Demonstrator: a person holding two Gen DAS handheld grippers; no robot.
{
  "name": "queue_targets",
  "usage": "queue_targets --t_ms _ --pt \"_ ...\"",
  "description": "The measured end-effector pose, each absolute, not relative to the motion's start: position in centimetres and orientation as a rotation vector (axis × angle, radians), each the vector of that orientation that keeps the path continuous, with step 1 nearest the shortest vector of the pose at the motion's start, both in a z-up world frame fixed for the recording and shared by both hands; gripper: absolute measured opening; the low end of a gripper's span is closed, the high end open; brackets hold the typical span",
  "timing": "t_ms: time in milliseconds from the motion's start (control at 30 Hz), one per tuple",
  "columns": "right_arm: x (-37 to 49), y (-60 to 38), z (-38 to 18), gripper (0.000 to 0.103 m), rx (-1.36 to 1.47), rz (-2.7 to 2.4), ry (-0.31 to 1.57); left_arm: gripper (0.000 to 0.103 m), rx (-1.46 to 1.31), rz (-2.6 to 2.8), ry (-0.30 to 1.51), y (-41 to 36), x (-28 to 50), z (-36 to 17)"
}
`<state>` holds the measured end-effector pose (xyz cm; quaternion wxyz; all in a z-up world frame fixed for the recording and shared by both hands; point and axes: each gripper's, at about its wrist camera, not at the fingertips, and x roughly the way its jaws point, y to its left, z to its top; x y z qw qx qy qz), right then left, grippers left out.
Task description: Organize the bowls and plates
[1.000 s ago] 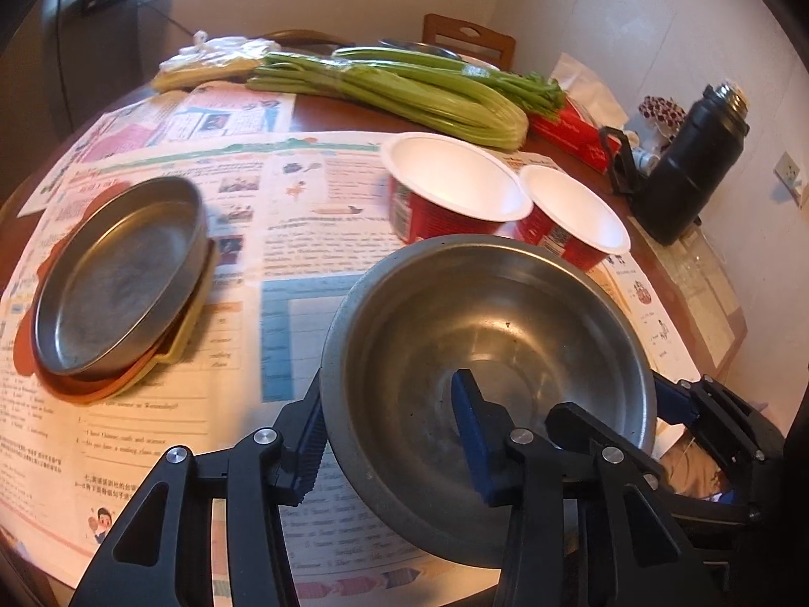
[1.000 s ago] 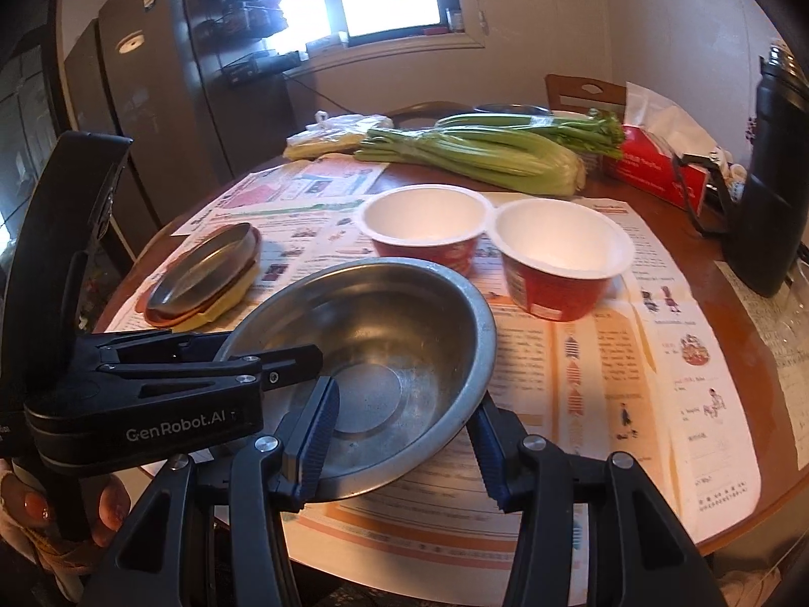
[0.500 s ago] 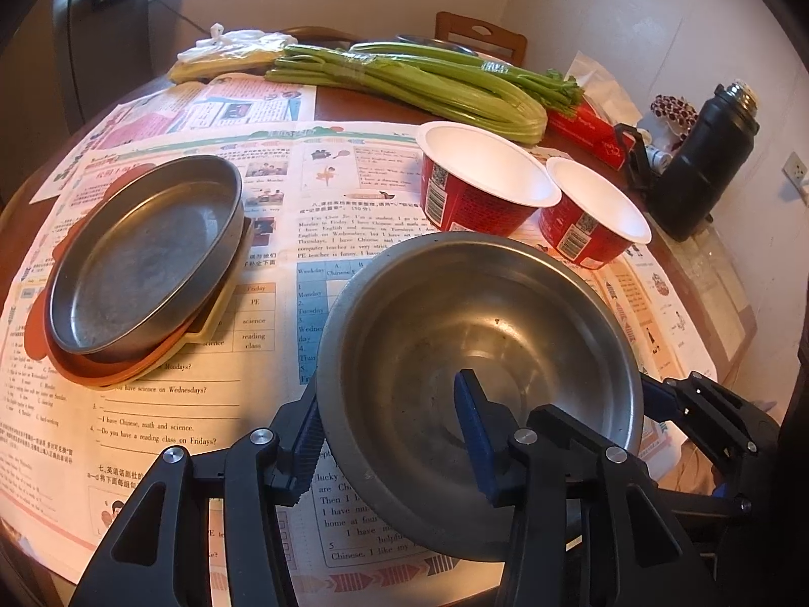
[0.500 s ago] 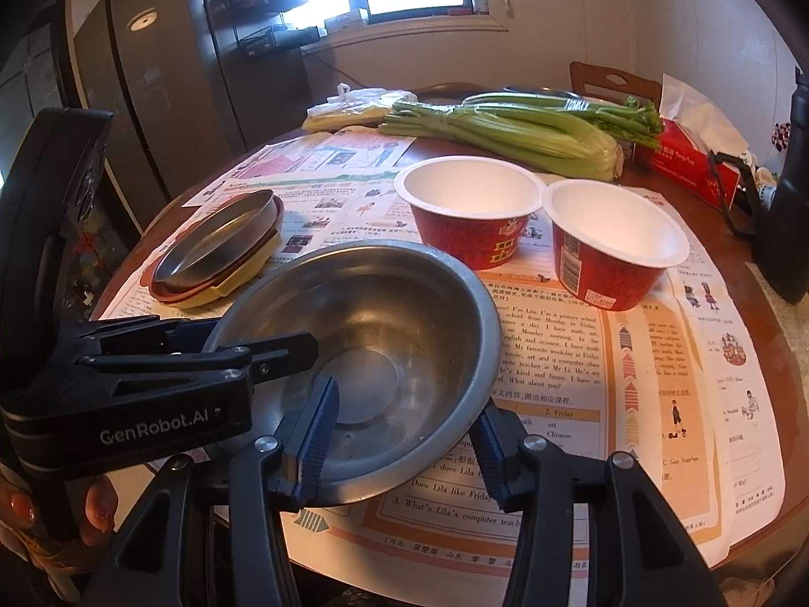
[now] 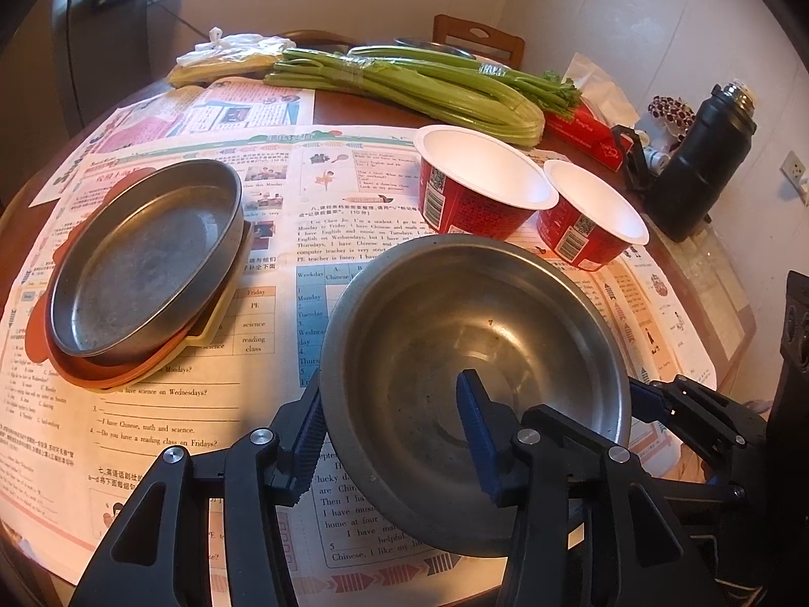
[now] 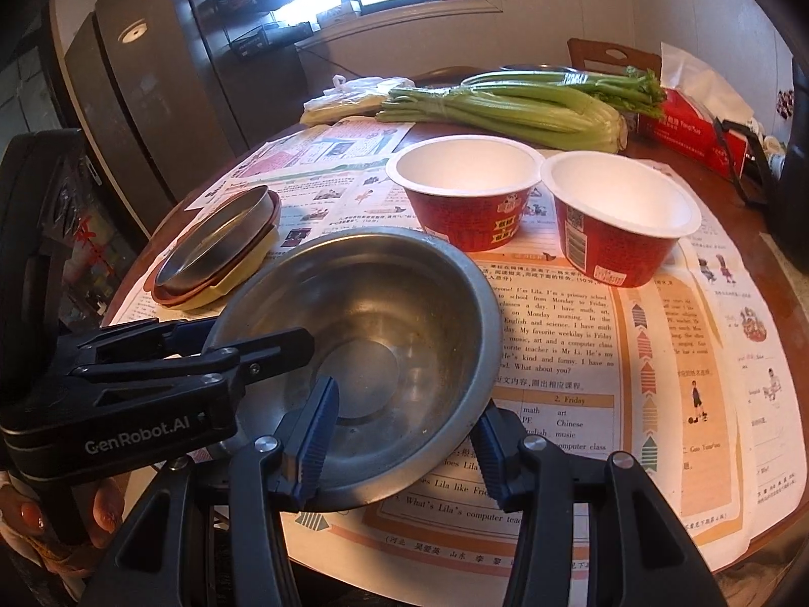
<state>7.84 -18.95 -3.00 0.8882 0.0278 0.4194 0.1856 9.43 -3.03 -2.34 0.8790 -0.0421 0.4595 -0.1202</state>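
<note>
On the newspaper-covered bench [image 5: 313, 101], both the left tongs [image 5: 392, 442] and right tongs [image 6: 404, 437] pinch the steel bowl [image 5: 475, 354] by its rim, just before two red cups [image 6: 465, 187], the stacked plates [image 5: 146, 263] well apart leftward.

Dark brown wooden surface [image 5: 349, 103], round-edged, mostly covered by printed newspaper sheets [image 5: 167, 404]. Resting on the paper: stack of plates [image 5: 141, 273] at centre left, topped by a steel one; 2 red paper bowls [image 5: 480, 187] side by side at upper right. Along the far edge, celery bunches [image 5: 414, 83], a plastic bag [image 5: 232, 48], a red tissue box [image 5: 586, 126] and a black flask [image 5: 703, 152].
</note>
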Motion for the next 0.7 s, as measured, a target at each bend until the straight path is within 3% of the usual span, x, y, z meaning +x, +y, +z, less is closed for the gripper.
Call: queue_targets --t_ms 700 --pt "8.5 -21.9 -1.9 0.051 0.181 0.348 0.854 0.055 -0.088 -0.232 0.914 -2.4 9.0 -0.6"
